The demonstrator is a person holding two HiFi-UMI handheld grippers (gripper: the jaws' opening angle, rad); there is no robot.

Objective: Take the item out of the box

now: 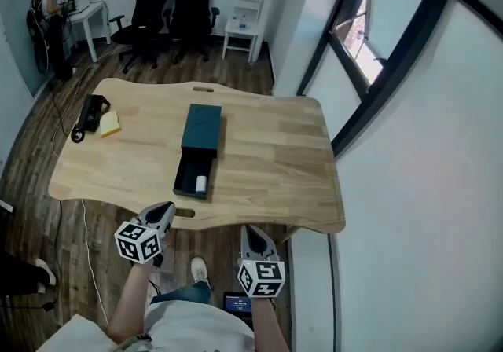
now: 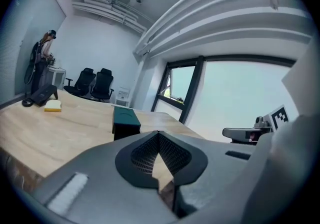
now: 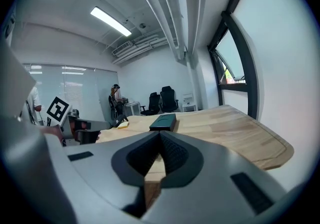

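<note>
Two grippers, both pressed together and carrying nothing.

Head view: my left gripper (image 1: 163,210) and right gripper (image 1: 251,231) hang short of the table's (image 1: 275,155) near edge, well apart from the box (image 1: 202,127). Its drawer (image 1: 185,178) stands slid out toward me, and the small white item (image 1: 201,183) lies in it.

Left gripper view: the jaws meet tip to tip, with the box ahead. If I go in like this, I'd likely shove the drawer or the whole box.

Right gripper view: the same closed jaws. The item looks round, so a skewed pinch could roll it away inside.
</note>
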